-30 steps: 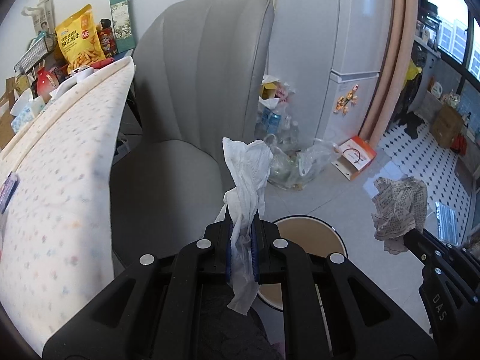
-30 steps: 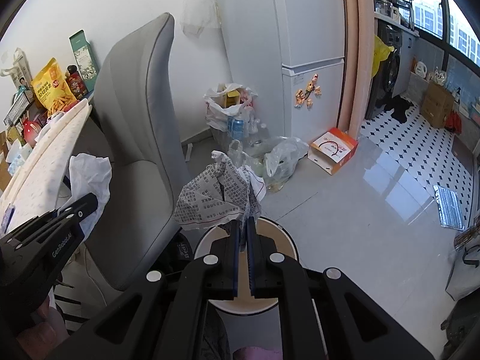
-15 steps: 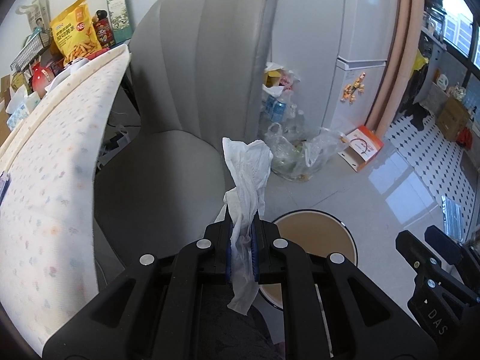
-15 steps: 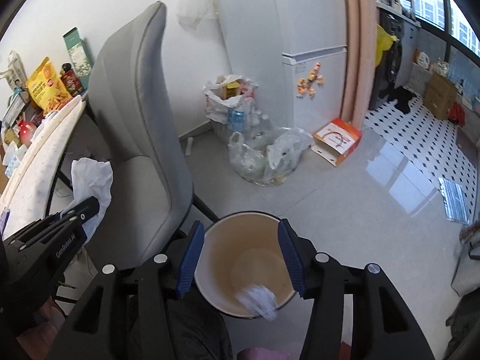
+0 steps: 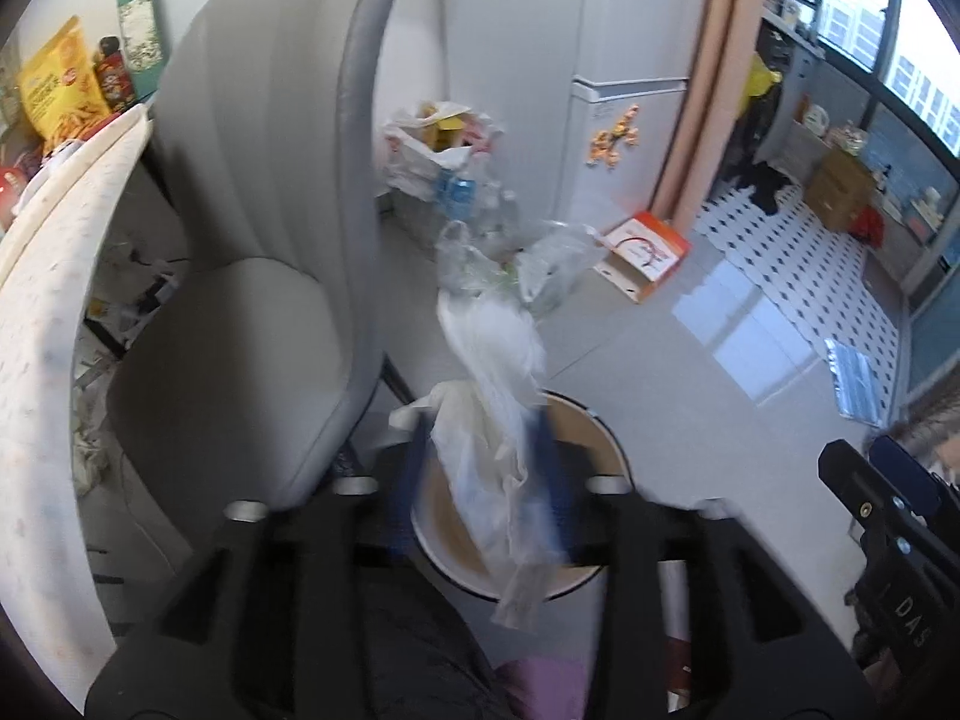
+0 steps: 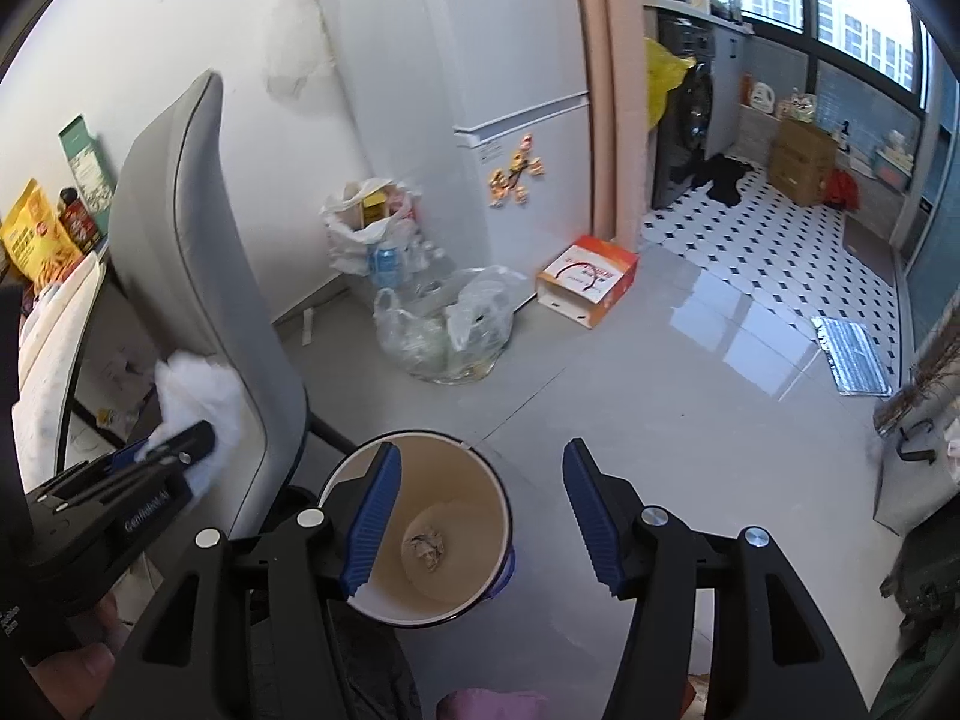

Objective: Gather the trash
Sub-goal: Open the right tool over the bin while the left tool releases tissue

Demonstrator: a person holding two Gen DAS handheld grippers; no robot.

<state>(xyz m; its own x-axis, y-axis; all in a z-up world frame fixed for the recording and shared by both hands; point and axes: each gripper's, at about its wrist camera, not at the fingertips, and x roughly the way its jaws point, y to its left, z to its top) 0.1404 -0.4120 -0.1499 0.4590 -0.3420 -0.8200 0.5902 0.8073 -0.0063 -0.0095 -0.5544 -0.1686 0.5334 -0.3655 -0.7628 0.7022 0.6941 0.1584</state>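
Observation:
A round cream waste bin (image 6: 501,504) stands on the floor beside the chair, with a crumpled printed paper (image 6: 425,546) lying at its bottom. My right gripper (image 6: 480,513) hangs over the bin's right side with nothing between its fingers, its jaws opening wider. My left gripper (image 5: 480,450) is blurred above the bin (image 5: 606,429) and its jaws are opening. A white tissue (image 5: 489,414) hangs loose between the parted blue pads. In the right wrist view the left gripper (image 6: 156,462) shows at the left with the tissue (image 6: 192,390) at its tip.
A grey padded chair (image 5: 252,228) stands close on the left of the bin. Beyond it is a table with a dotted cloth (image 5: 36,372). Bags of bottles (image 6: 444,330), an orange box (image 6: 588,285) and a white fridge (image 6: 480,90) line the far wall.
The right gripper let the printed paper drop into the bin and spread its jaws. The left gripper swung over the bin and its jaws parted around the tissue.

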